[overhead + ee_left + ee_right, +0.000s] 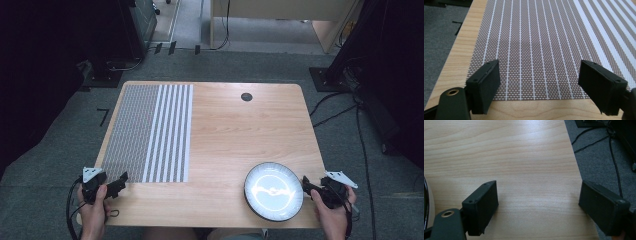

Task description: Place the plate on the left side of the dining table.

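From the high view, the left gripper (121, 179) sits at the near left corner of the surface (225, 130), jaws spread with nothing between them, right at the near edge of the mat (150, 132). The right gripper (306, 182) hovers at the near right edge, also released, just beside the plate (273, 191), which lies near the front right corner. A dark round cap (246, 97) sits far back on the wood.

Left gripper view: the jaws stand wide apart over the mat's (536, 45) near hem, holding nothing.

Right gripper view: jaws wide, bare surface (524, 157) between them, the plate's rim (426, 202) at the left edge, cables (609, 150) on the floor.
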Demonstrator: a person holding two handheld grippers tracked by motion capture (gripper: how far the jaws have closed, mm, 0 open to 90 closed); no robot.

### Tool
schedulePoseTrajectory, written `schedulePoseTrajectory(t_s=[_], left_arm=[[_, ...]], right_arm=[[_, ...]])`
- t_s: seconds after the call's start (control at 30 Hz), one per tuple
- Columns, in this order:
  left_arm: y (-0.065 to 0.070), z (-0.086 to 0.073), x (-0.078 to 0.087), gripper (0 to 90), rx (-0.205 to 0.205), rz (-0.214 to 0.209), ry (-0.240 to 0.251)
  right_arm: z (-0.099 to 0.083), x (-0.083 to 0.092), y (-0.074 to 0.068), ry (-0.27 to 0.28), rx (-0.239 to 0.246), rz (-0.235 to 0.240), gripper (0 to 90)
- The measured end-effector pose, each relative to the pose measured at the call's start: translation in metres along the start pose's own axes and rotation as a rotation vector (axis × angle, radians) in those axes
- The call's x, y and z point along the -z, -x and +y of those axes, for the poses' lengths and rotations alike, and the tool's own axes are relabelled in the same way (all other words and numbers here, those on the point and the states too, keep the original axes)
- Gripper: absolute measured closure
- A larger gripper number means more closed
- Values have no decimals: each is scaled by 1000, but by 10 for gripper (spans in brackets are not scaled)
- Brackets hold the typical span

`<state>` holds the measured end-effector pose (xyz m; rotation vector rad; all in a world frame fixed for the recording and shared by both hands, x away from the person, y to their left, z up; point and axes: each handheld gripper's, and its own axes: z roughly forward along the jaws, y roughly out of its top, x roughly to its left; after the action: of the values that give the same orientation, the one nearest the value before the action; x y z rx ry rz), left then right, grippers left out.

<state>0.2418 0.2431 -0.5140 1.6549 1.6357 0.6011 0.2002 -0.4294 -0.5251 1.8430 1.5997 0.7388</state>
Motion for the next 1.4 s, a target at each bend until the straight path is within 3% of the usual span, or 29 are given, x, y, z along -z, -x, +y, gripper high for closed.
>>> schedulePoseTrajectory(t_s=[0.13,0.23,0.4,0.47,0.5,0.53,0.57,0.6,0.63,0.67,1.03,1.4], left_arm=[[1,0,4,179,8,7,17],[8,1,5,179,8,-18,17],[38,4,5,176,-30,-67,26],[51,4,4,172,-45,-104,26],[51,4,4,168,-45,-104,26],[65,3,4,166,-68,-118,31],[65,3,4,164,-68,-118,31],[77,3,3,156,-87,-141,32],[77,3,3,153,-87,-141,32],[87,3,3,153,-89,-158,41],[119,2,5,153,-113,-203,65],[163,-2,4,153,-163,-261,61]], right_arm=[[1,3,2,10,-27,-32,154],[3,12,5,52,-55,-1,160],[5,26,2,99,-55,67,162],[5,29,1,105,-45,83,162],[5,31,-1,104,-45,90,162],[5,32,-2,105,-46,92,163],[4,33,-2,106,-41,95,165],[4,34,-3,107,-39,99,166],[4,35,-3,110,-35,101,169],[4,37,-4,107,-37,104,170],[5,44,-16,117,-37,124,220],[5,48,-29,132,-14,151,332]])
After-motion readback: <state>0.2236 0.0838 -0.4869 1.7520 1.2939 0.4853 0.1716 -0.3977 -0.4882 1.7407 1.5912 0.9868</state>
